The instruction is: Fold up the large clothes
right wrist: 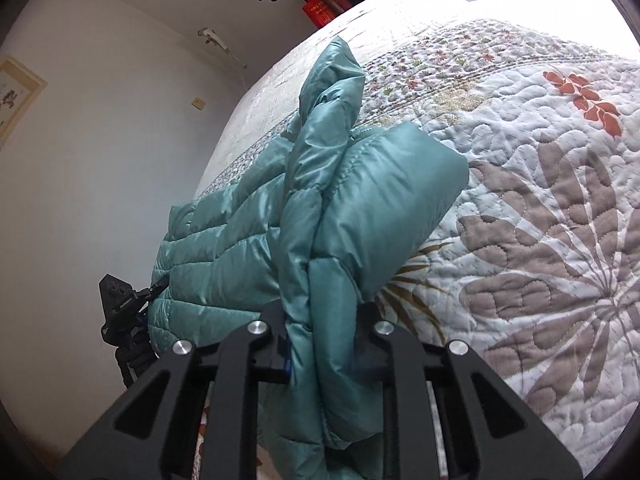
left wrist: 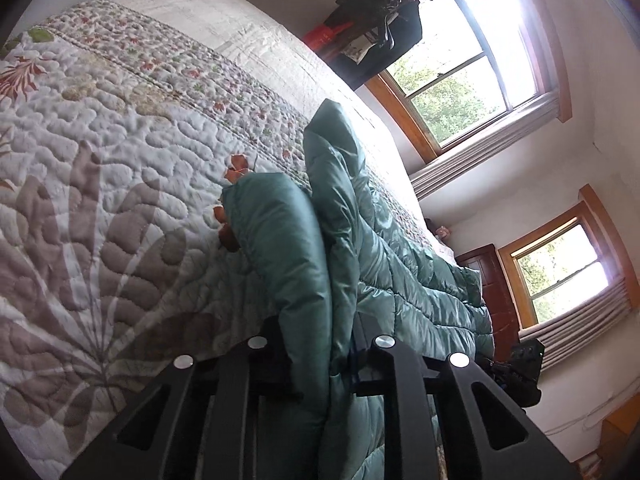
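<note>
A teal quilted puffer jacket (left wrist: 404, 280) lies bunched on a bed with a floral quilt (left wrist: 120, 184). In the left wrist view my left gripper (left wrist: 326, 354) is shut on a thick fold of the jacket, which rises between its black fingers. In the right wrist view my right gripper (right wrist: 322, 344) is shut on another bunched edge of the same jacket (right wrist: 320, 208); a sleeve or hood part sticks up behind it. The opposite gripper (right wrist: 120, 304) shows at the jacket's left side, and likewise the right one (left wrist: 516, 364) in the left view.
The quilt (right wrist: 540, 220) covers the wide bed to the right of the jacket. Two wood-framed windows (left wrist: 472, 68) stand beyond the bed. Dark clothes hang on a rack (left wrist: 372, 28) near the wall. A framed picture (right wrist: 16, 96) hangs on the white wall.
</note>
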